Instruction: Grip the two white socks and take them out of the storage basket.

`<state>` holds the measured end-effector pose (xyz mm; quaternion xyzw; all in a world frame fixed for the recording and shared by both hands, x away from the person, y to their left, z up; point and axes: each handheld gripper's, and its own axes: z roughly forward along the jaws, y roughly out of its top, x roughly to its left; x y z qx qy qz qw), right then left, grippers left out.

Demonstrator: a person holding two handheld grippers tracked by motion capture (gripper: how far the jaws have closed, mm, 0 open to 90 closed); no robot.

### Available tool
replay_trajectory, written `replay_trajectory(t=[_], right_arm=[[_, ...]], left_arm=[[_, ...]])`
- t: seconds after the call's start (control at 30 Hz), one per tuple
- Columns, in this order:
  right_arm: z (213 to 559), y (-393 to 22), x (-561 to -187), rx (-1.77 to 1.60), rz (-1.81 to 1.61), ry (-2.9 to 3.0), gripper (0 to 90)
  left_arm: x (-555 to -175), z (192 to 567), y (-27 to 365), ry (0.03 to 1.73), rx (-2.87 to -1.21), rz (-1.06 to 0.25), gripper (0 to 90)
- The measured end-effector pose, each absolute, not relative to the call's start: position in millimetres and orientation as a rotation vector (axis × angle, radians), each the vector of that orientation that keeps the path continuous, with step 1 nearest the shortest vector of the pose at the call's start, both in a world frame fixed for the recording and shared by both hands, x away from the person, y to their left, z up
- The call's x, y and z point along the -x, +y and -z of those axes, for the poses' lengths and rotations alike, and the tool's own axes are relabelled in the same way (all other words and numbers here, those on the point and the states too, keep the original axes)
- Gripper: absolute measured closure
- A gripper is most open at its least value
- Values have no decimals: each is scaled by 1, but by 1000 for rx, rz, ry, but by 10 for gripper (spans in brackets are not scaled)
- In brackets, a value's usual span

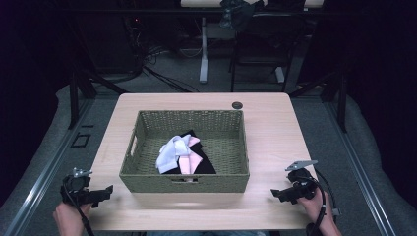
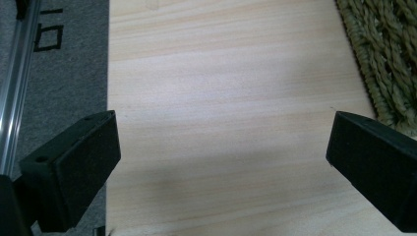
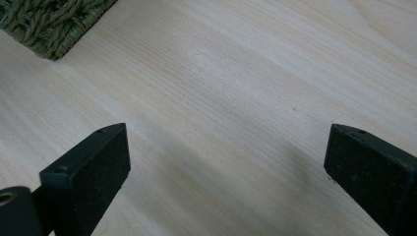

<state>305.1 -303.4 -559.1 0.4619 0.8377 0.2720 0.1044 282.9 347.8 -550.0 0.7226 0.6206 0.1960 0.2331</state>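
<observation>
A green woven basket [image 1: 147, 183] stands in the middle of the pale wooden table [image 1: 268, 132]. Inside it lies a heap of clothes: a white piece [image 1: 169, 153], a pink piece [image 1: 189, 161] and black cloth [image 1: 204, 164]. My left gripper [image 1: 104, 194] rests at the table's front left corner, open, with bare wood between its jaws [image 2: 221, 162]. My right gripper [image 1: 279, 193] sits at the front right, also open over bare wood [image 3: 226, 167]. The basket's corner [image 2: 388, 54] shows at the upper right of the left gripper view, and the basket's corner [image 3: 49, 24] at the upper left of the right gripper view.
A small dark round cap [image 1: 237, 105] sits in the tabletop near the far edge. Grey floor and a metal rail [image 2: 14, 88] run along the table's left side. Table legs, cables and a chair [image 1: 246, 29] stand beyond the far edge.
</observation>
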Motion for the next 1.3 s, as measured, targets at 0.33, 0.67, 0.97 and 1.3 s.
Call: replay_trajectory(t=[0.33, 0.67, 0.97, 1.3], right_arm=[[559, -302, -305, -1353, -787, 2478, 29], [559, -300, -304, -1342, -776, 2476, 29], [559, -299, -304, -1342, -771, 2474, 29], [559, -300, -303, -1343, -774, 2472, 30]], left_arm=[[-284, 531, 352, 1689, -1943, -543, 0], [-287, 513, 352, 1666, -1958, -535, 0], [-301, 490, 347, 1617, -1988, -517, 0], [-325, 459, 329, 1538, -2039, -501, 0]])
